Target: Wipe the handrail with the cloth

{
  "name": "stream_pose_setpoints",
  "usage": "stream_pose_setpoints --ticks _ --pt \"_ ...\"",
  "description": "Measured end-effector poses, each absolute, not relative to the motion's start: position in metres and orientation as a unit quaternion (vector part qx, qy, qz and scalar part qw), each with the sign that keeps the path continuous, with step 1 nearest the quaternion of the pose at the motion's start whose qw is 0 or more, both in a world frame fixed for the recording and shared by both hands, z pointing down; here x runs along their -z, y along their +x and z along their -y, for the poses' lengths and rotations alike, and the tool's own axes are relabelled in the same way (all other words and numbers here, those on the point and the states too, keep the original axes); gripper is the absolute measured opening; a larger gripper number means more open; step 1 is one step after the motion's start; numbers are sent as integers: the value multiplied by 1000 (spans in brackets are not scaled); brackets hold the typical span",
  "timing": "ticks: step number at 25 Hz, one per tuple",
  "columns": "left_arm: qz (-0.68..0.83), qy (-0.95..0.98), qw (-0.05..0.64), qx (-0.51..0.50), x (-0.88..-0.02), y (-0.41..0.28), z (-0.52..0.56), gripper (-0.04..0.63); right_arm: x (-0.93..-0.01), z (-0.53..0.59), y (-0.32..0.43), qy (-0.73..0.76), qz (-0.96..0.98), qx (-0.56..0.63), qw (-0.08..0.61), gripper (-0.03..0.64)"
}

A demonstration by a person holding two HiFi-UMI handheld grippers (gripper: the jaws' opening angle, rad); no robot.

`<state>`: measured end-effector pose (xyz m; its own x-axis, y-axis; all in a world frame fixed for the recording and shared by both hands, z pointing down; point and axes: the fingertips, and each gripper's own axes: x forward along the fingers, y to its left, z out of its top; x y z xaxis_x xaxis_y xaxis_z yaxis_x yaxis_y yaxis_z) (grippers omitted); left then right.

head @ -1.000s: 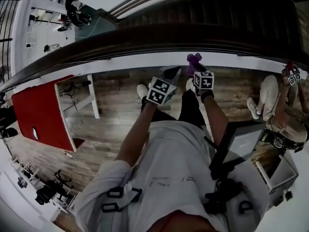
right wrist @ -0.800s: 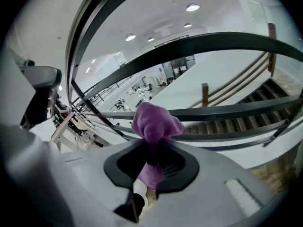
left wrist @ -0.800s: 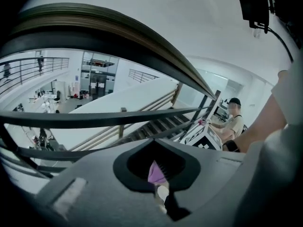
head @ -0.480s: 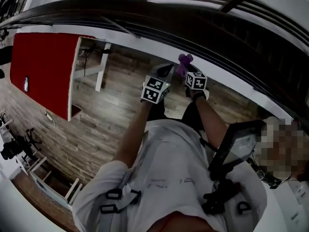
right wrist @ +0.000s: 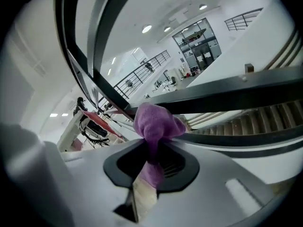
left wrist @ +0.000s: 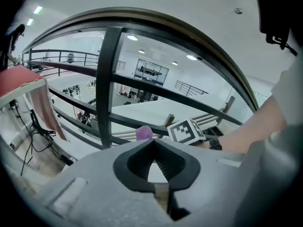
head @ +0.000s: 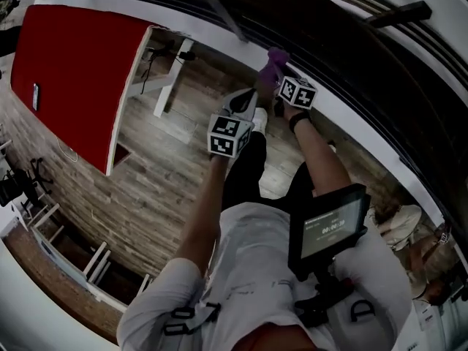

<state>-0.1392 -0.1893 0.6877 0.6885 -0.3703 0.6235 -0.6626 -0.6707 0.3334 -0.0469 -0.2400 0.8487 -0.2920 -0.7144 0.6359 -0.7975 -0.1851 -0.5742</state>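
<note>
Wooden-floored landing by the handrail [head: 351,61]: right gripper [right wrist: 154,148] pinches cloth [right wrist: 156,122], left gripper [left wrist: 154,145] closed.

I wear a pale short-sleeved T-shirt [head: 256,269] and black trousers [head: 245,167], with black straps and buckles [head: 186,316] across the front and a dark screen [head: 329,229] with lit digits fixed at my chest. A black band [head: 295,121] circles my right wrist. My left gripper [left wrist: 154,143] and right gripper [right wrist: 154,145] have light grey bodies, dark ribbed fingers [left wrist: 183,169], and each a cube [head: 230,135] of black-and-white square markers.
</note>
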Motion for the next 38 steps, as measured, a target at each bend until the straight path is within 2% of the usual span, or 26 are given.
stream_pose_setpoints --ticks 5,13,21,34,38 --pt "325 867 284 -250 -715 -166 216 0 -875 299 -71 584 626 -515 -29 63" --pt "345 867 258 -251 -736 -190 229 0 -923 342 -99 564 595 -568 -70 63" --pt "323 867 273 -264 -753 -189 215 0 -956 360 -80 581 561 -580 -104 63" --pt "298 883 274 -237 -754 -122 190 0 -957 289 -1 618 518 -576 -135 63" --pt "286 886 279 -235 -755 -95 169 0 -954 260 24 625 529 -560 -125 62"
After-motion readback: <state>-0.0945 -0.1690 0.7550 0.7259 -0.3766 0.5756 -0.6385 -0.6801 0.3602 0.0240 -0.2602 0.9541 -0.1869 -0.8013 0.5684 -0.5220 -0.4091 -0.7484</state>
